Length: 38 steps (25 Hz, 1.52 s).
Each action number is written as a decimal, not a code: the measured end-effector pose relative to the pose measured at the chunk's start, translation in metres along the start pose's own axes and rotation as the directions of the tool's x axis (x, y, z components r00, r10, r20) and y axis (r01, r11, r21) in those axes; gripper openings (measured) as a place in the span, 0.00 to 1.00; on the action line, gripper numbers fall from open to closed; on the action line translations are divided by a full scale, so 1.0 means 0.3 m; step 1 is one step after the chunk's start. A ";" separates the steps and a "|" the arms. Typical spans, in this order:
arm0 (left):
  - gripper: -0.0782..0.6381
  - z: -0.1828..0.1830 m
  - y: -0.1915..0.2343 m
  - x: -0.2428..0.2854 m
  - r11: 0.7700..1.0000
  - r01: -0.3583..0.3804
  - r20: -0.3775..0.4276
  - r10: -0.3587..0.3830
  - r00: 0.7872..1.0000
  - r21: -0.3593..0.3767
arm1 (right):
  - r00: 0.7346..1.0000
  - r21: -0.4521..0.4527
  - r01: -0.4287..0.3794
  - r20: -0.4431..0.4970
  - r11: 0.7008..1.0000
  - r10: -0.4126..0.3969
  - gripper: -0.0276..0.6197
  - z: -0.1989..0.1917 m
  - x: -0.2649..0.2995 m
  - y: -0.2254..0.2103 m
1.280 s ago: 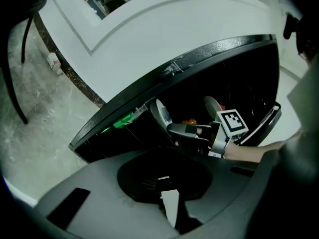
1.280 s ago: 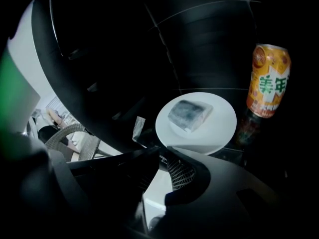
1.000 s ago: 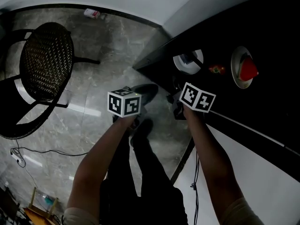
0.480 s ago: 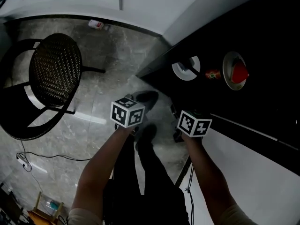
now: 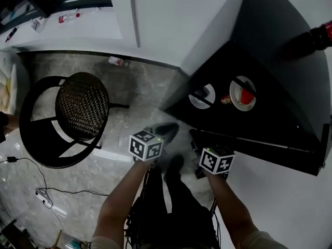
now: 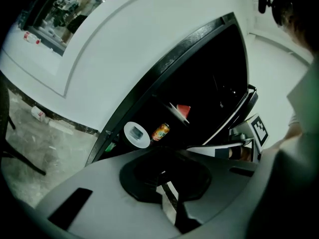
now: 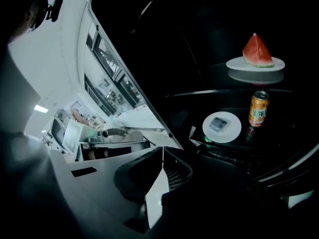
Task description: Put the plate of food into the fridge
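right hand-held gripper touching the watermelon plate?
Apart. Right gripper view: the right hand-held gripper is shut and empty; the watermelon plate sits well beyond its jaws.

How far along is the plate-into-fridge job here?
Done: the watermelon plate sits on a shelf inside the open fridge. In hand: nothing; the left gripper and right gripper are shut, empty, apart from it. Left: probably only closing the fridge.

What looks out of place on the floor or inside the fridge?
A small bottle lies on its side on the floor by the white wall, like litter. Inside the fridge, the watermelon plate, the can and the other plate stand tidy.
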<state>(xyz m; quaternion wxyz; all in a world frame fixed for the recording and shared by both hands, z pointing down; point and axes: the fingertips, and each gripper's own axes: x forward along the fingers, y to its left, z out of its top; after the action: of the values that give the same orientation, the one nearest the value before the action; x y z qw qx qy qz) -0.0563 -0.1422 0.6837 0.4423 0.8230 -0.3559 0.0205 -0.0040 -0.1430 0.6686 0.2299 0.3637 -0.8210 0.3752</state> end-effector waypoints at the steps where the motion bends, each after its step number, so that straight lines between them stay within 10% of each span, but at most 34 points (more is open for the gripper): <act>1: 0.12 0.024 -0.014 -0.014 1.000 0.002 0.006 -0.002 1.000 0.009 | 1.000 -0.004 -0.001 0.012 1.000 0.001 0.08 0.021 -0.008 0.016; 23: 0.13 0.316 -0.424 -0.281 0.989 0.064 0.022 -0.067 0.998 0.133 | 0.993 -0.089 -0.081 0.077 0.993 0.088 0.08 0.243 -0.360 0.327; 38: 0.12 0.475 -0.649 -0.428 0.922 0.110 0.078 -0.149 0.986 0.372 | 0.976 -0.285 -0.049 0.191 0.957 0.107 0.08 0.404 -0.537 0.544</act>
<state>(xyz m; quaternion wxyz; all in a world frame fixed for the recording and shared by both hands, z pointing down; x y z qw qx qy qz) -0.0744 -0.1060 0.4134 0.2621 0.9126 -0.3134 0.0140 -0.0410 -0.0955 0.4163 0.1781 0.3314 -0.8987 0.2253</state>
